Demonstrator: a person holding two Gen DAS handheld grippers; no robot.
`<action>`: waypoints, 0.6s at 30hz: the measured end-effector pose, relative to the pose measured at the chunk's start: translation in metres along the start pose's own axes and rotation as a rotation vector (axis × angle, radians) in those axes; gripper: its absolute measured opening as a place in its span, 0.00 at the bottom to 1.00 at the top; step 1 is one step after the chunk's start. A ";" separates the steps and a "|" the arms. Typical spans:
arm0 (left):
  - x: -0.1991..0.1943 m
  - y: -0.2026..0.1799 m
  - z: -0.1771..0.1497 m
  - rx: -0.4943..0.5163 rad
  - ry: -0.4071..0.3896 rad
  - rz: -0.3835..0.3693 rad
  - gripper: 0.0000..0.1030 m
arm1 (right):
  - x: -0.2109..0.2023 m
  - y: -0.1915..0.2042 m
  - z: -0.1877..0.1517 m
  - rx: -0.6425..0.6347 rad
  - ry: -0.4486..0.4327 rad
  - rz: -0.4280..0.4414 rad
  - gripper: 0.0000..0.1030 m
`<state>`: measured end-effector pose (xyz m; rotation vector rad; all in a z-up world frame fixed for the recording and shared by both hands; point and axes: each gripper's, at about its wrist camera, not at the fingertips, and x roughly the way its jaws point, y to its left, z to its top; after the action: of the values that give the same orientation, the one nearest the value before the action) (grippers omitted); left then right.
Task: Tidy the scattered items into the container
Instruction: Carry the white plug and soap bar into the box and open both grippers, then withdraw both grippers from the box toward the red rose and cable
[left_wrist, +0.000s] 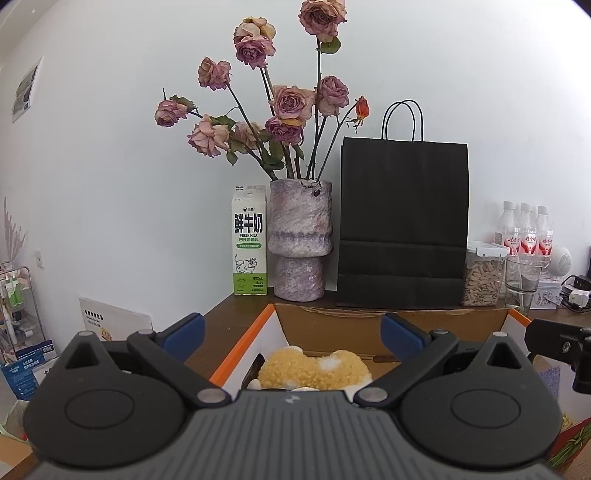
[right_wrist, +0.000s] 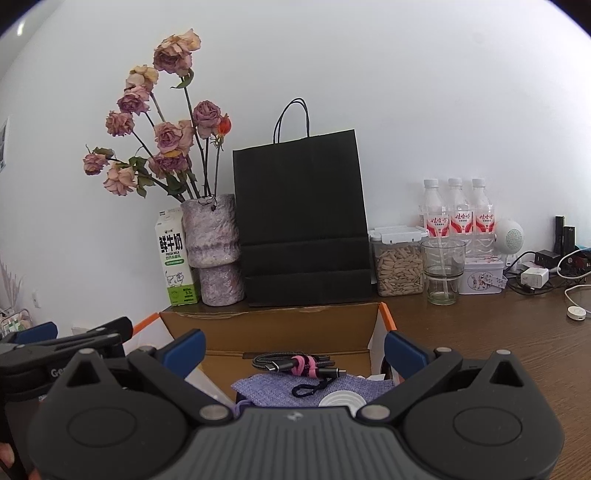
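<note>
Along the white wall stand three red-labelled bottles and one "FRESH MILK" carton, while both the left claw and right claw gape empty over one cardboard box.

Dried roses in a mottled purple vase, centre of frame, on the brown surface. Green-white milk carton just left of vase, touching or nearly. Black paper bag with cord handles, upright, right of vase, against white wall. Right of bag: clear lidded jar of seeds, empty glass, three water bottles behind, white tin, small round white speaker. Far right: chargers and cables. Wire rack at lower left.
</note>
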<state>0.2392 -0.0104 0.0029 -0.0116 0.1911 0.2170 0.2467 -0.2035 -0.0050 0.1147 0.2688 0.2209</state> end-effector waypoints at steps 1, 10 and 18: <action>0.000 0.000 -0.001 0.001 0.000 0.001 1.00 | -0.001 0.001 0.000 -0.004 -0.001 0.001 1.00; -0.008 0.005 -0.009 0.011 -0.009 -0.011 1.00 | -0.004 0.007 -0.006 -0.037 0.004 0.006 1.00; -0.023 0.013 -0.020 0.021 -0.030 -0.012 1.00 | -0.013 0.012 -0.017 -0.076 0.009 0.017 1.00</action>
<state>0.2108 -0.0028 -0.0122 0.0112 0.1632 0.2035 0.2277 -0.1934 -0.0169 0.0408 0.2684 0.2482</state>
